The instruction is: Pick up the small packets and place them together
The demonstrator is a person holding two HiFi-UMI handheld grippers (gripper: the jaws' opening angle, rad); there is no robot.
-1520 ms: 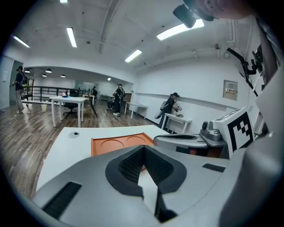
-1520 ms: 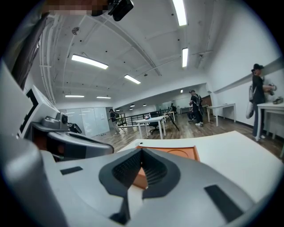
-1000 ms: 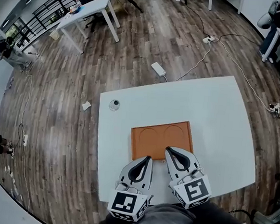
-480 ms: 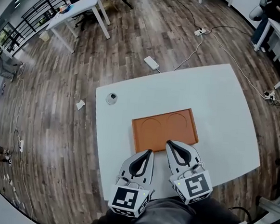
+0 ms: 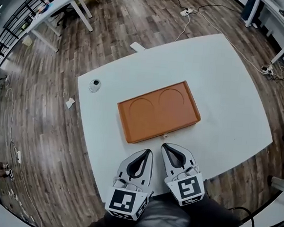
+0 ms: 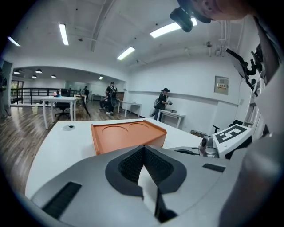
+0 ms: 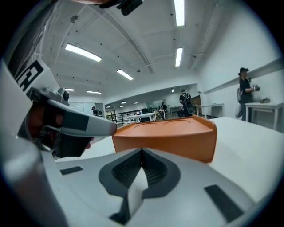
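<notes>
A white table with rounded corners stands on a wood-plank floor. An orange tray lies flat near the table's middle, slightly askew to its edges, with two shallow round hollows in its bottom. A small round grey thing sits near the far left corner, well apart from the tray.

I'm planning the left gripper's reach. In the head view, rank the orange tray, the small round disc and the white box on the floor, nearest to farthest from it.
From the left gripper:
1. orange tray, just ahead on the table.
2. small round disc, at the table's far left corner.
3. white box, on the floor beyond the table.
</notes>
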